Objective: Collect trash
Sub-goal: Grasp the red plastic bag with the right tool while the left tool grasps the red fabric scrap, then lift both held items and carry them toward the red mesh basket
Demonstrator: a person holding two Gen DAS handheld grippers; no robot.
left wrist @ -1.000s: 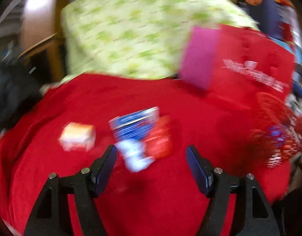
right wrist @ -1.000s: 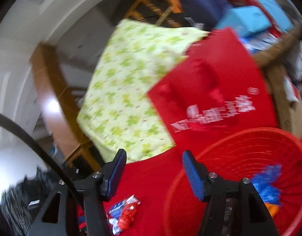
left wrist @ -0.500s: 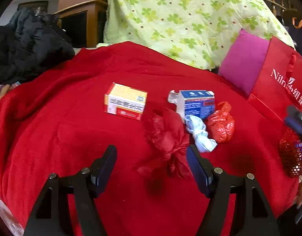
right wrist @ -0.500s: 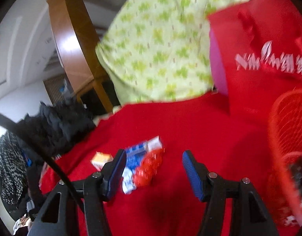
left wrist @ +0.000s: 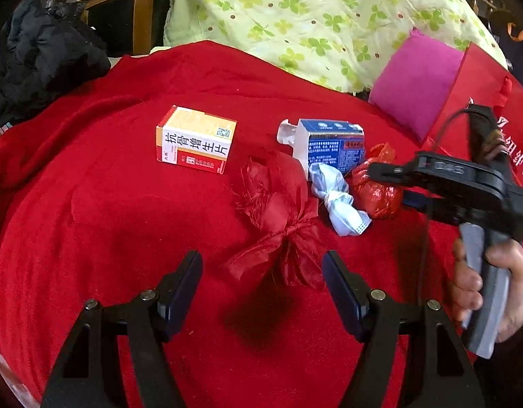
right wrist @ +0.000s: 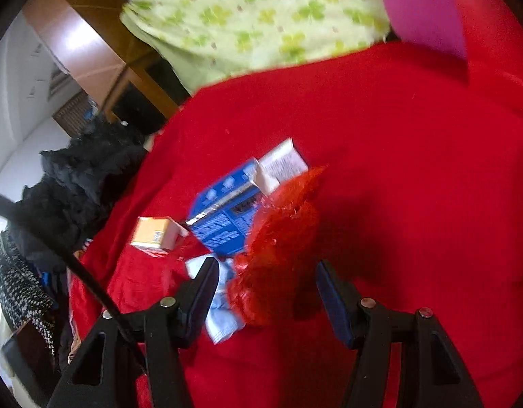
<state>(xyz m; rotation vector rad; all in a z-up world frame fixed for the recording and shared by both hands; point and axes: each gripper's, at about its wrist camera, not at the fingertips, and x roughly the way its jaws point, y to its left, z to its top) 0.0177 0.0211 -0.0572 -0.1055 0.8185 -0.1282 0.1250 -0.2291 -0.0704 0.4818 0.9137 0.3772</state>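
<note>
Trash lies on a red blanket [left wrist: 108, 221]: a yellow and red box [left wrist: 195, 139], a blue box [left wrist: 331, 144], a knotted red tissue wad [left wrist: 278, 217], a twisted pale blue wrapper [left wrist: 339, 200] and a shiny red foil wad [left wrist: 375, 187]. My left gripper [left wrist: 261, 282] is open, just short of the red tissue wad. My right gripper [right wrist: 265, 287] is open with the red foil wad [right wrist: 278, 251] between its fingers; the blue box [right wrist: 227, 214] and yellow box [right wrist: 156, 233] lie beyond. The right gripper also shows in the left wrist view [left wrist: 390, 183], tips at the foil wad.
A green clover-print quilt [left wrist: 312, 17] and a pink cushion [left wrist: 414, 81] stand at the back. A red bag [left wrist: 482, 102] is at the right. Black clothing [left wrist: 40, 54] is piled at the left by wooden furniture [left wrist: 139, 10].
The right gripper has swung from the red basket over to the trash pile and now straddles the red foil wad. The left gripper has moved closer to the red tissue wad.
</note>
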